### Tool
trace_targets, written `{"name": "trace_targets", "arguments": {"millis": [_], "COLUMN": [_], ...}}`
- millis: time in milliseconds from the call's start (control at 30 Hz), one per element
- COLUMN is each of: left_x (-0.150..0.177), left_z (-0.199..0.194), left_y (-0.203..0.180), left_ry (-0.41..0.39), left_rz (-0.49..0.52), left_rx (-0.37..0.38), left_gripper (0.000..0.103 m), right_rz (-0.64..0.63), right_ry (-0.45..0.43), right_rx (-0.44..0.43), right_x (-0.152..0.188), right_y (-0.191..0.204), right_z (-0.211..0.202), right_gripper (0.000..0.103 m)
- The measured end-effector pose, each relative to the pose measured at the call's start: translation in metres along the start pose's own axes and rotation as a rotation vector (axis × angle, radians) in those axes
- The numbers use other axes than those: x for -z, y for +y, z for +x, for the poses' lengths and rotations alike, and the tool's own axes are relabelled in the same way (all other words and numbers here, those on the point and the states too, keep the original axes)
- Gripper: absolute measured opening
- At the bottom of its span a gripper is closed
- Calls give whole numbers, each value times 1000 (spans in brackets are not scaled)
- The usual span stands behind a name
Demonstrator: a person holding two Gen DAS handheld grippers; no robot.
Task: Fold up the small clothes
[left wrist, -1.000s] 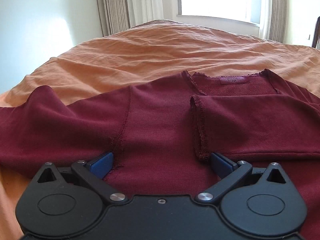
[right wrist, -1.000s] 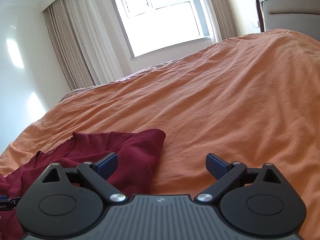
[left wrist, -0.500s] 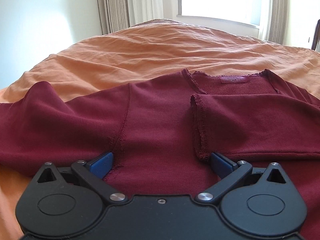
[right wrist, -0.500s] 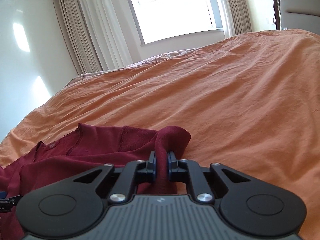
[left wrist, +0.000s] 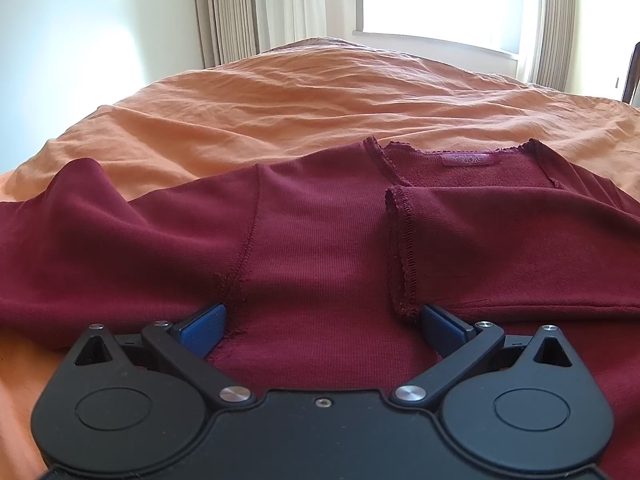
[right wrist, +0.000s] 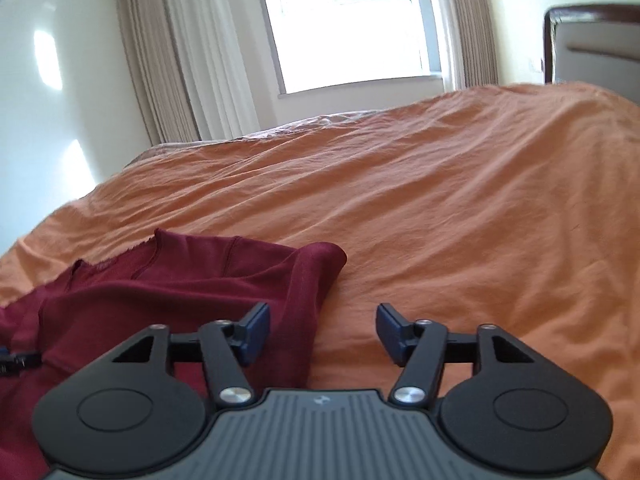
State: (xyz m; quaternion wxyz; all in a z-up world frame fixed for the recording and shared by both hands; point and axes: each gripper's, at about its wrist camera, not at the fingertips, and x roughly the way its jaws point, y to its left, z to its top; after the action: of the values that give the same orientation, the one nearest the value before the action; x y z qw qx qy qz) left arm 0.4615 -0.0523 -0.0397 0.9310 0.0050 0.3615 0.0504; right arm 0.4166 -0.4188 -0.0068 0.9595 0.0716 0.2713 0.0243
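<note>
A dark red long-sleeved top lies front up on the orange bedspread, its neckline with a label at the far side. One sleeve is folded across the chest; the other sleeve trails off to the left. My left gripper hovers open low over the chest, its pads apart and off the cloth. In the right wrist view the top's folded shoulder edge lies ahead. My right gripper is opening there, with that edge between the jaws but the pads not pressing it.
The orange bedspread stretches wide and wrinkled to the right and far side. A dark headboard stands at the far right. A window with curtains and a white wall lie beyond the bed.
My right gripper shut on the top's right shoulder fold half a second ago and has since let go. The fold now lies flatter. The left gripper has stayed put.
</note>
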Motion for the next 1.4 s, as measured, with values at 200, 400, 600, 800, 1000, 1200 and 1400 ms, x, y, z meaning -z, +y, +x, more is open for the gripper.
{"name": "trace_targets", "arguments": {"millis": [200, 400, 600, 800, 1000, 1200, 1400], "left_x": [1, 2, 3, 4, 5, 6, 7], "left_z": [1, 0, 1, 1, 1, 1, 1], "left_y": [0, 1, 4, 4, 6, 5, 5], "left_ry": [-5, -6, -8, -11, -18, -26, -32], "left_rz": [-1, -4, -18, -17, -24, -26, -24], "left_rx": [2, 4, 17, 16, 22, 23, 21], "left_gripper": [103, 103, 103, 103, 103, 103, 103], "right_rz": [-312, -483, -428, -379, -354, -286, -213], "right_ry": [-50, -60, -45, -5, 29, -65, -77], "right_rx": [69, 137, 114, 102, 101, 105, 149], "right_x": [33, 41, 42, 46, 45, 33, 13], "right_y": [32, 70, 67, 59, 55, 47, 51], "right_z": [-40, -18, -19, -22, -30, -61, -25], "right_gripper": [92, 59, 16, 14, 34, 81, 90]}}
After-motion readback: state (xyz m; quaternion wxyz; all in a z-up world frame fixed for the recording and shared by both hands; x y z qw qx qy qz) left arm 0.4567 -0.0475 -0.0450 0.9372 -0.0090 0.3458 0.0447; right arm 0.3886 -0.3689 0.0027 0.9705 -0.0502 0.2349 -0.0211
